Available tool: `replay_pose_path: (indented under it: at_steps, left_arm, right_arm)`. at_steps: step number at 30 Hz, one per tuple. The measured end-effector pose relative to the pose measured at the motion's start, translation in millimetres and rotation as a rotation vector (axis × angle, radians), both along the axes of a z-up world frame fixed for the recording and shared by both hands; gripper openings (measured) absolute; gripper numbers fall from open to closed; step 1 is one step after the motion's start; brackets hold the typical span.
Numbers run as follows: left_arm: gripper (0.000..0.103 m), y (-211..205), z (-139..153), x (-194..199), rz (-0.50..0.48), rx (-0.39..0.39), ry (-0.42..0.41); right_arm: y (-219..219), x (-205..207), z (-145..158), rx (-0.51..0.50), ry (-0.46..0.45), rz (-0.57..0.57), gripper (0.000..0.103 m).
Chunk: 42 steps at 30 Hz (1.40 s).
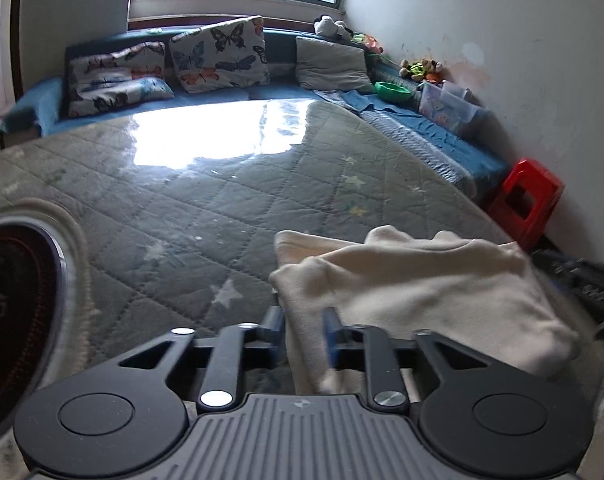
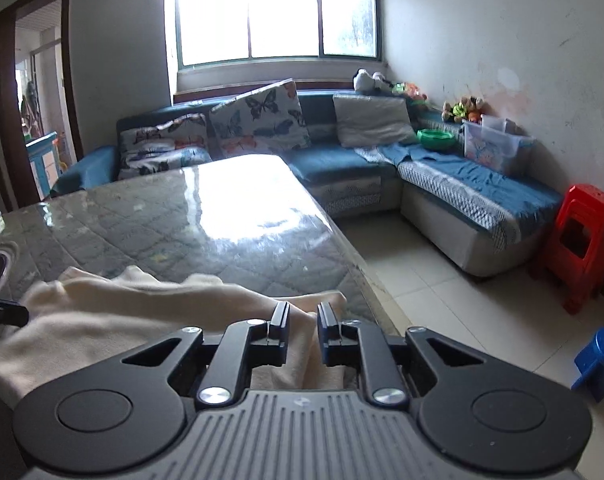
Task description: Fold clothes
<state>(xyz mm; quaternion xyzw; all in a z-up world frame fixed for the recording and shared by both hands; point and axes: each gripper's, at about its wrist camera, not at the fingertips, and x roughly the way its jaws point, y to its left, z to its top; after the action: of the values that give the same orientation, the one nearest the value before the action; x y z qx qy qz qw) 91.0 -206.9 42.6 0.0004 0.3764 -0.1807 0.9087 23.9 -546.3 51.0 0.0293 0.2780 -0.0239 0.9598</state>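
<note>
the quilted grey counter [image 2: 230, 240] under a glossy cover carries the cream garment [image 1: 413, 292], bunched at the counter's near edge. left gripper [image 1: 303, 326] pinches a fold of it; right gripper [image 2: 302, 320] pinches another. red writing on the round appliance [image 1: 10, 320] left of the garment is too blurred to read.

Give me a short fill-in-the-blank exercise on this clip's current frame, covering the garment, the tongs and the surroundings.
1. Both tongs, left and right, pinch the same ____-coloured garment.
2. The garment lies on a table covered by a ____ mat with star motifs.
3. The plastic stool beside the sofa is ____.
4. The large cushion leaning on the sofa back is printed with ____.

Missing words: cream; quilted; red; butterflies
</note>
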Motion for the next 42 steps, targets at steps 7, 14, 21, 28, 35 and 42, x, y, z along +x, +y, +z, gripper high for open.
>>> replay_pose_path:
  at_steps: [7,14,21,28,35,42]
  left_arm:
    - [0.051,-9,2,-31,-0.060,0.070,-0.073]
    - [0.055,-16,-6,-46,-0.088,0.128,-0.094]
    - [0.057,-15,-5,-51,-0.076,0.132,-0.101]
    - [0.069,-12,-2,-61,-0.059,0.129,-0.077]
    - [0.077,-10,-5,-70,-0.049,0.147,-0.057]
    - [0.088,-7,-6,-75,-0.046,0.143,-0.042]
  right_arm:
    - [39,-38,3,0.012,-0.009,0.164,0.034]
    - [63,-56,-8,-0.034,0.000,0.186,0.035]
    - [81,-69,-13,-0.073,-0.004,0.193,0.041]
    - [90,-63,-15,-0.040,0.008,0.199,0.056]
    - [94,-67,-14,-0.027,0.009,0.174,0.068]
    - [100,-69,-17,-0.051,0.025,0.171,0.073]
